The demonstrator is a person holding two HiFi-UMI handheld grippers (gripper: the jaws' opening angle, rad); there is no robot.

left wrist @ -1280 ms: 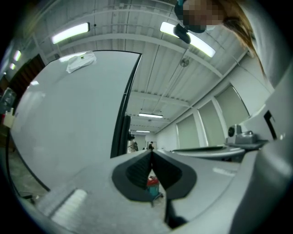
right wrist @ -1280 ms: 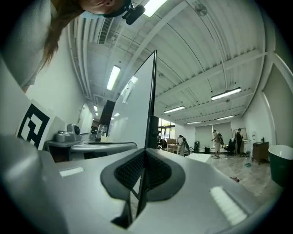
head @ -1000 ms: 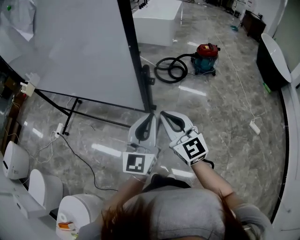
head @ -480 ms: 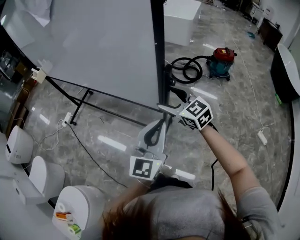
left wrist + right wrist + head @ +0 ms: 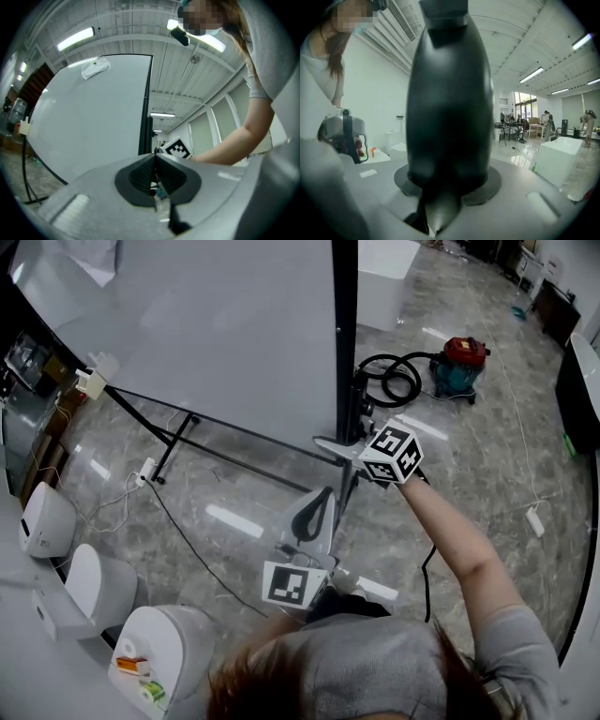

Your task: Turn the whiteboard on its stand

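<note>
Whiteboard [image 5: 206, 334] stands upright on its black stand [image 5: 187, 432], on a grey marble floor [image 5: 469, 484]; its face is blank, with a white cloth [image 5: 96, 68] hung at the top edge.

Right gripper [image 5: 330, 443] reaches in level at the board's lower right corner; a black upright [image 5: 450, 103] fills the space between its jaws; jaws have just been closing and now sit against it on both sides; whether that bar is the board's frame or the stand's post cannot be told.

Left gripper [image 5: 319, 495] hangs lower and nearer the person, just beside the right arm, pointing toward the same corner; jaws pressed together, nothing in them.

Beyond the board, a red vacuum cleaner [image 5: 459, 362] with a coiled black hose [image 5: 389, 379]; well apart from the stand; power strip [image 5: 147, 472] and cable lie by the stand's near foot; white rounded machines [image 5: 47, 521] line the left edge.
</note>
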